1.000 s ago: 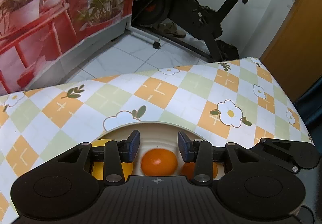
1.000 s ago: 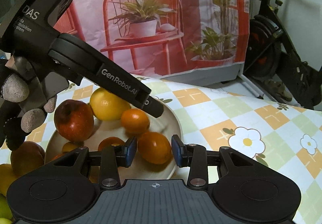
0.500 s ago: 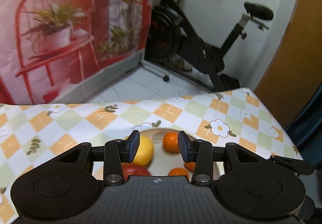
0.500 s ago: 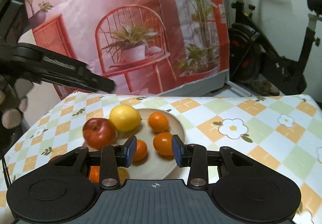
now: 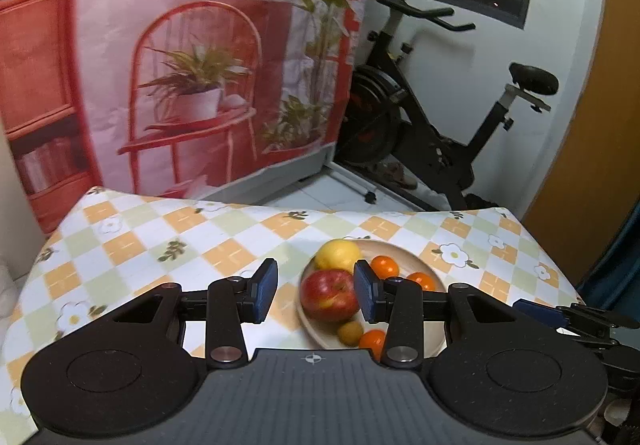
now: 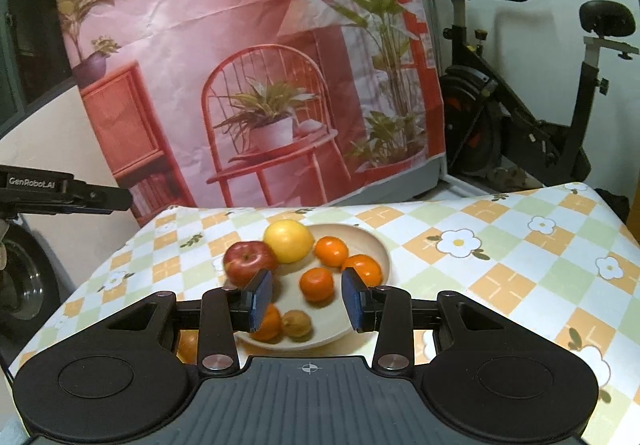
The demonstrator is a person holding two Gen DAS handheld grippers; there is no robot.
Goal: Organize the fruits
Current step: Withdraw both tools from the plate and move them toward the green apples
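Observation:
A cream plate on the checked tablecloth carries a red apple, a yellow lemon, several oranges and a small brownish fruit. One more orange shows left of the plate, half hidden by my right gripper's body. My right gripper hovers above the plate's near side, open and empty. My left gripper is also open and empty, held back from the plate, with the apple and lemon beyond its fingers. Each gripper shows at the edge of the other's view.
The tablecloth drops off at the far edge and at both sides. Behind it hang a printed backdrop and stands a black exercise bike. A wooden door is at the right.
Both grippers have drawn back and risen from the plate, so the whole plate and table now show. The left gripper has left the space over the fruit. Jaw gaps look unchanged.

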